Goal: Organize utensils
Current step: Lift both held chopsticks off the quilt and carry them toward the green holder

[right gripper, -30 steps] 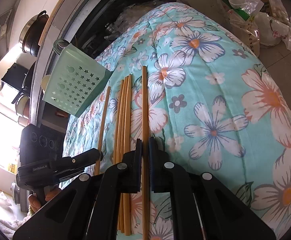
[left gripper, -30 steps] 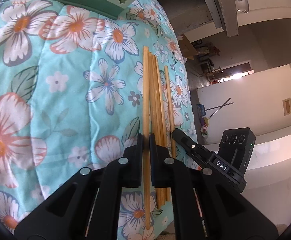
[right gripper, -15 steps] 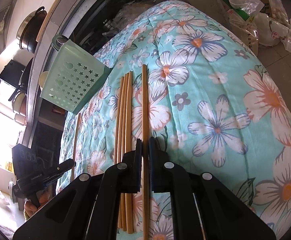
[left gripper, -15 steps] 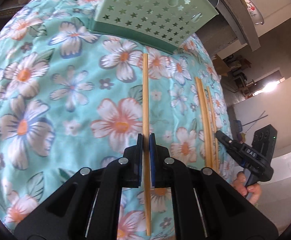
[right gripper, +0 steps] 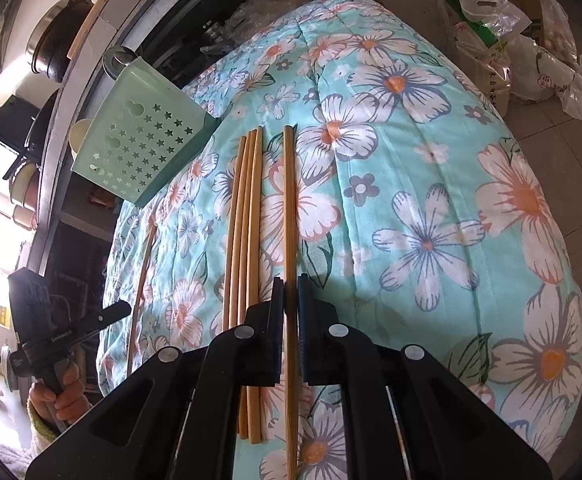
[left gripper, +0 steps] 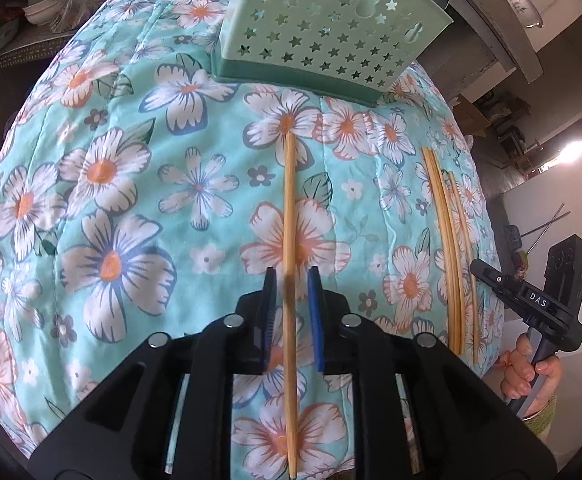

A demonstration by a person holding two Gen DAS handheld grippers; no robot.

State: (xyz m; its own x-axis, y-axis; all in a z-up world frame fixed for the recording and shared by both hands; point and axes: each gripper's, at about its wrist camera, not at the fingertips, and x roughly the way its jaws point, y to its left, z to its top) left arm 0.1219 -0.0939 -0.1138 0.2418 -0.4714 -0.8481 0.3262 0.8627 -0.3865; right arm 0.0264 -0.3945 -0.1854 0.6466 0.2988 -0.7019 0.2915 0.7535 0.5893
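On my left wrist camera, the flowered quilt fills the view, and at the top stands the pale green holder with star-shaped holes, resting on the quilt. My left gripper points down at a single chopstick that runs straight away from me toward the holder, its far tip stopping short of the holder's base. The jaws are opening right now: the chopstick sits between the blue pads, with a clear gap on either side, so nothing is pressed. Farther right lies a small bundle of chopsticks, well apart from the single one, and at the edge I see the other gripper's black body with a hand around its handle.

Over to the right wrist camera: the holder appears upper left, tilted in this view (fisheye bend, I can't say more). Three or four chopsticks lie side by side in a bundle just left of my right gripper. Its jaws are clenched on one darker chopstick, which lies along the quilt, parallel to the bundle and just beside it.
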